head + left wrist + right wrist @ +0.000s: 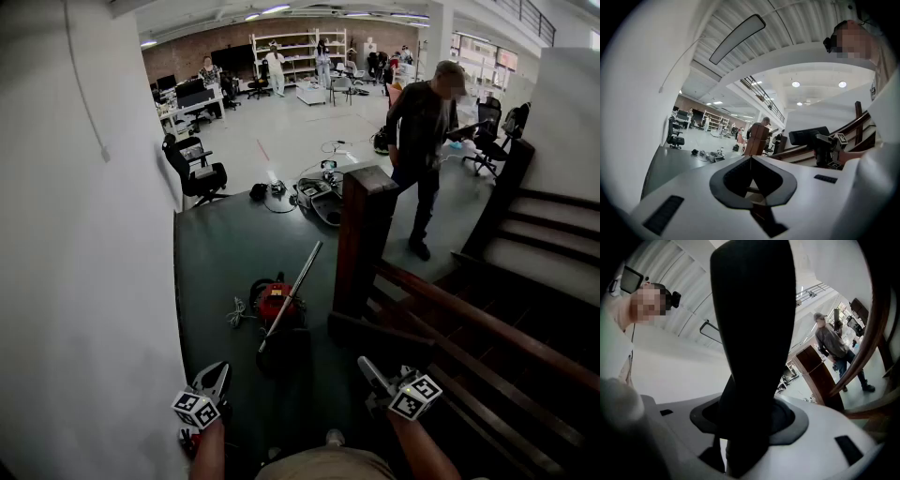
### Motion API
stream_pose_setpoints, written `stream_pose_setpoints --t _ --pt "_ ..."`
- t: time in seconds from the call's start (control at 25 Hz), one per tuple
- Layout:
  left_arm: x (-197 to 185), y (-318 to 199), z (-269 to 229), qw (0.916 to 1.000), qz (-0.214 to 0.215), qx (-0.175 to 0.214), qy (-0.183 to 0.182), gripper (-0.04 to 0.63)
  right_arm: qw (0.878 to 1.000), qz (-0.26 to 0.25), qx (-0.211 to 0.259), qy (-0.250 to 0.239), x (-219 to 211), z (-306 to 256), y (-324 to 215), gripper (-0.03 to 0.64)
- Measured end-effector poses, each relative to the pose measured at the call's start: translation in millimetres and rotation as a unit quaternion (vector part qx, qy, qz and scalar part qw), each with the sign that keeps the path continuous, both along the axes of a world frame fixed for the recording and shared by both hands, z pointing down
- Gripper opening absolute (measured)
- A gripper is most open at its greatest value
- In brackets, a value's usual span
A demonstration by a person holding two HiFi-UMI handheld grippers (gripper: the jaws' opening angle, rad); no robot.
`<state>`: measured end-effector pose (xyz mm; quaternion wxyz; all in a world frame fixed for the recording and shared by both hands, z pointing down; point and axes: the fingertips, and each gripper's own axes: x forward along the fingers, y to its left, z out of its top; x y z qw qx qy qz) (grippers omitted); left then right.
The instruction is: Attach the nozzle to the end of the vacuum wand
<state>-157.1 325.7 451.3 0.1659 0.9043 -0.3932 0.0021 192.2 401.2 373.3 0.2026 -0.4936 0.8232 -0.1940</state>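
Note:
A red vacuum cleaner (275, 303) sits on the dark green floor below me. Its metal wand (292, 292) slants up toward the wooden post. My right gripper (368, 368) is shut on a wide black nozzle (752, 333), which fills the middle of the right gripper view and rises between the jaws. The left gripper view shows that nozzle (808, 136) sticking out sideways from the right gripper (829, 147). My left gripper (217, 377) hangs at the lower left, jaws shut with nothing in them (751, 159). Both grippers are well apart from the wand.
A wooden newel post (364, 234) and a handrail (487, 323) stand right of the vacuum, with stairs (548, 244) beyond. A white wall (84, 234) closes the left side. A person (422, 141) stands past the post. Gear (319, 197) and an office chair (197, 169) lie farther off.

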Motion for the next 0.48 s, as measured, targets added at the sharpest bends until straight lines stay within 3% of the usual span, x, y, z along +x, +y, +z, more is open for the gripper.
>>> stream_pose_setpoints --t 0.48 --pt "24 -11 -5 0.9999 0.005 0.006 -0.007 0.012 1.000 -0.012 0.007 -0.005 14 -3 -10 0.255"
